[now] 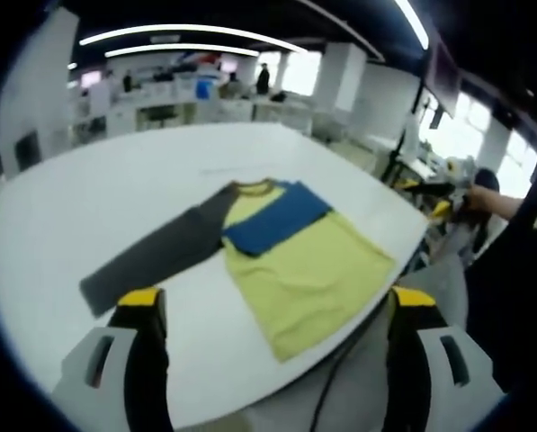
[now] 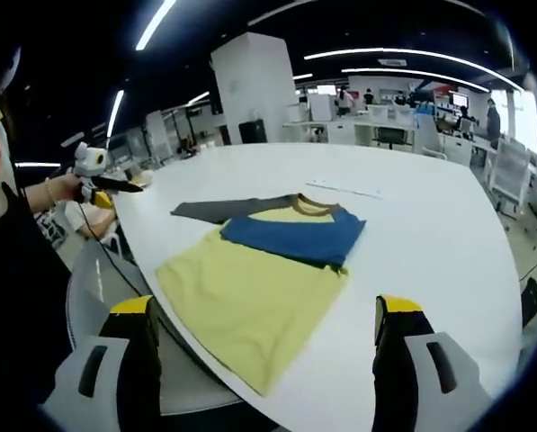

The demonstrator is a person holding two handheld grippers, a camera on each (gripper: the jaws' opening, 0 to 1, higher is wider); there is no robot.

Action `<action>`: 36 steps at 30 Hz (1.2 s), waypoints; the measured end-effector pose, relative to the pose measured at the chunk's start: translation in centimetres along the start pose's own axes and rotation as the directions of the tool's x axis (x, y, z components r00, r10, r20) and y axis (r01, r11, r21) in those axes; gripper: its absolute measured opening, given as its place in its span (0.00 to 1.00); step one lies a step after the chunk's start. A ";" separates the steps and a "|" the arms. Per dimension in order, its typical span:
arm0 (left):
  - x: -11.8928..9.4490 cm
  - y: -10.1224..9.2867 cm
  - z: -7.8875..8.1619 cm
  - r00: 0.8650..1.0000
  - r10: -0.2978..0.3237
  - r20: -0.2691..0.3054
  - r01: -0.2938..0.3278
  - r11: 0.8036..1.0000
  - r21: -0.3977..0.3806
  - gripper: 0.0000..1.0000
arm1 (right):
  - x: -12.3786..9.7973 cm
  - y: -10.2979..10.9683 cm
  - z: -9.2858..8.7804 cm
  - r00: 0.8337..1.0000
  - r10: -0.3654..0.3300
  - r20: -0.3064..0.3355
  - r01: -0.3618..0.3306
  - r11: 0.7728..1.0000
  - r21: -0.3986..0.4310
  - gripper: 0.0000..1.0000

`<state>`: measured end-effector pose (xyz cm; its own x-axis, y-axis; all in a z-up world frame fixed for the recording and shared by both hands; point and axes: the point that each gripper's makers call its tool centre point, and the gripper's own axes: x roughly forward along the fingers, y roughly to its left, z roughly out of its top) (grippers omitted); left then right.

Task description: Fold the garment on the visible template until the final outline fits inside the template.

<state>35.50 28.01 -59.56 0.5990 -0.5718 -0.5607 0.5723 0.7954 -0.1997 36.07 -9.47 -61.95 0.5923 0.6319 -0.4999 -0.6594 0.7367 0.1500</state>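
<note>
A shirt lies flat on the white table (image 1: 115, 198), its hem near the table's edge. Its body is yellow (image 1: 304, 270), with a grey sleeve (image 1: 160, 256) stretched out to the left and a blue sleeve (image 1: 277, 220) folded across the chest. In the right gripper view the same shirt (image 2: 250, 297) shows the blue sleeve (image 2: 295, 236) across the chest and the grey sleeve (image 2: 219, 210) behind it. My left gripper (image 1: 279, 297) hangs open before the table, short of the hem. My right gripper (image 2: 265, 306) is open too, just short of the hem.
A faint line (image 1: 223, 169) marks the table beyond the collar. A person's hand holds the other gripper (image 1: 437, 200) off the table's right edge, and the left gripper (image 2: 95, 180) appears likewise. Desks and chairs (image 2: 511, 171) stand behind.
</note>
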 end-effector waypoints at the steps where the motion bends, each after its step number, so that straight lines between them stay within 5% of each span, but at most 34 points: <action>1: 0.1 0.0 0.0 1.000 -0.002 -0.002 0.002 1.000 0.001 0.99 | 0.1 -0.1 0.0 1.000 -0.002 -0.001 0.002 1.000 -0.003 1.00; 14: -0.2 2.9 -0.2 1.000 0.027 0.003 -0.027 0.998 -0.059 0.97 | 0.3 -0.1 0.0 1.000 -0.007 -0.009 0.007 1.000 0.004 1.00; 18: -0.8 5.5 -0.4 0.997 0.082 -0.005 -0.082 0.991 -0.101 0.95 | 0.5 -0.2 -0.1 1.000 -0.010 -0.015 0.010 1.000 0.006 1.00; 21: -1.0 6.6 0.3 0.996 0.078 0.044 -0.069 0.982 -0.177 0.92 | 0.6 -0.2 0.0 1.000 -0.014 -0.014 0.014 1.000 0.003 1.00; 36: -0.6 14.0 -0.7 0.985 0.174 0.022 -0.165 0.963 -0.213 0.76 | 2.0 -1.2 0.6 0.999 -0.036 -0.039 0.036 0.999 -0.006 1.00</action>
<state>42.72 39.62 -62.52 0.7015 -0.4291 -0.5690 0.3328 0.9032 -0.2709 38.31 -8.92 -62.63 0.5971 0.5953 -0.5377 -0.6405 0.7573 0.1272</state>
